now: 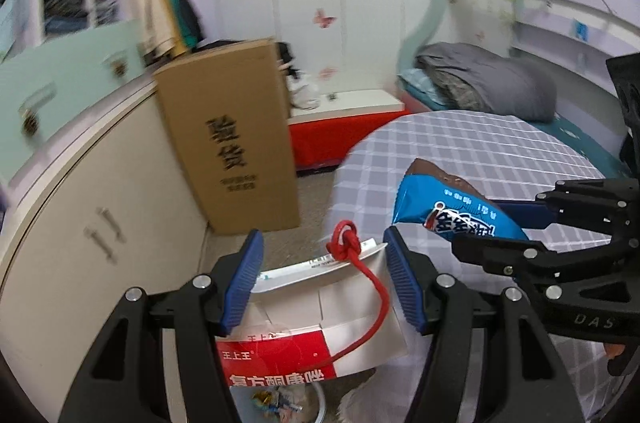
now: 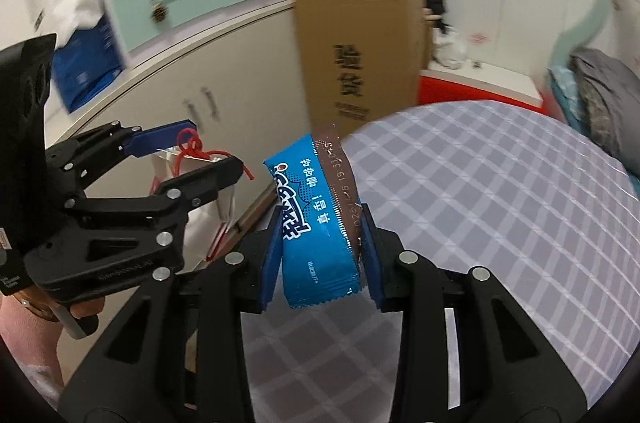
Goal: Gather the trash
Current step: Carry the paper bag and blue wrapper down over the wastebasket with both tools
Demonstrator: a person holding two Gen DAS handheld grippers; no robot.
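Observation:
My right gripper (image 2: 322, 223) is shut on a blue snack wrapper (image 2: 316, 223) with a brown end, held above the edge of the checked table (image 2: 500, 191). The wrapper also shows in the left wrist view (image 1: 452, 203), pinched in the right gripper (image 1: 492, 223). My left gripper (image 1: 322, 255) holds the rim of a white and red paper bag (image 1: 320, 311) with a red cord handle (image 1: 348, 243) between its blue pads. The bag hangs beside the table. The left gripper also shows in the right wrist view (image 2: 212, 151), with the bag (image 2: 200, 219) under it.
A tall cardboard box (image 1: 232, 139) leans on a cream cabinet (image 1: 92, 215) to the left. A red and white bench (image 1: 344, 127) and a bed with a grey blanket (image 1: 488, 79) lie beyond the table. Small trash (image 1: 276, 403) lies below the bag.

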